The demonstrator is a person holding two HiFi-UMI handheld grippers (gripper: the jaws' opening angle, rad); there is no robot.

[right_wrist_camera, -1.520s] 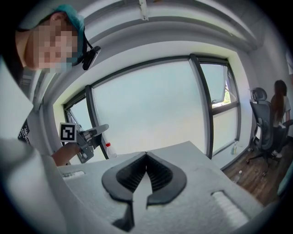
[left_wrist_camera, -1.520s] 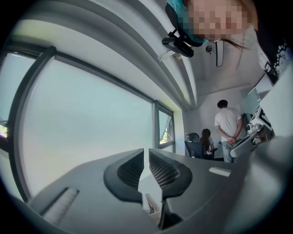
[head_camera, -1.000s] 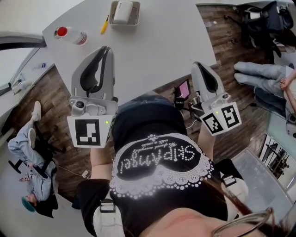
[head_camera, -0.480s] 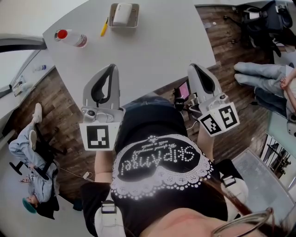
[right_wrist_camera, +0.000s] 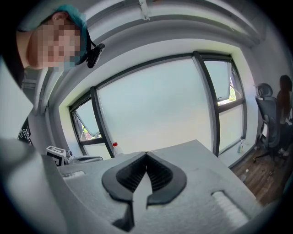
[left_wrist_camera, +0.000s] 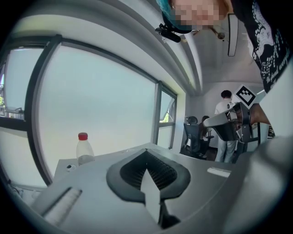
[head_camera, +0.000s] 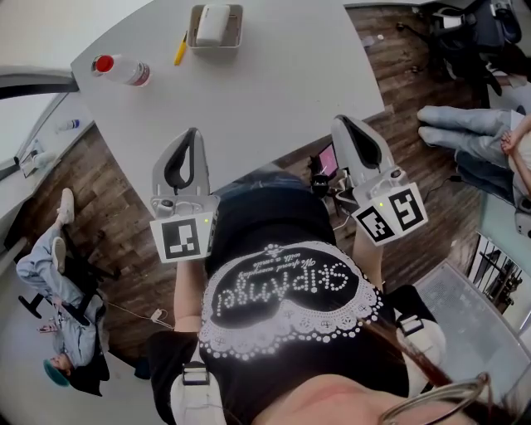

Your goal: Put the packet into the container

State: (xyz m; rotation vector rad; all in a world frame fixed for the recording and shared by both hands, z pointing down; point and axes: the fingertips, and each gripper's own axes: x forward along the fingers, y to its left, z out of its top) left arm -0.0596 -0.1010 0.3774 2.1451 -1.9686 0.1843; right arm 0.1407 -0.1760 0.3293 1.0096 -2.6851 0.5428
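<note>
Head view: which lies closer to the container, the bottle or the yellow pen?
The yellow pen, just left of the container in that view; the red-capped bottle stands much farther off, near the table's left corner.

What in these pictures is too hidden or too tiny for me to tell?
- White thing in the container: head view, too small to call it the packet.
- Container: missing from both gripper views, perhaps behind their own jaws.
- Bottle label: too small in every view.
</note>
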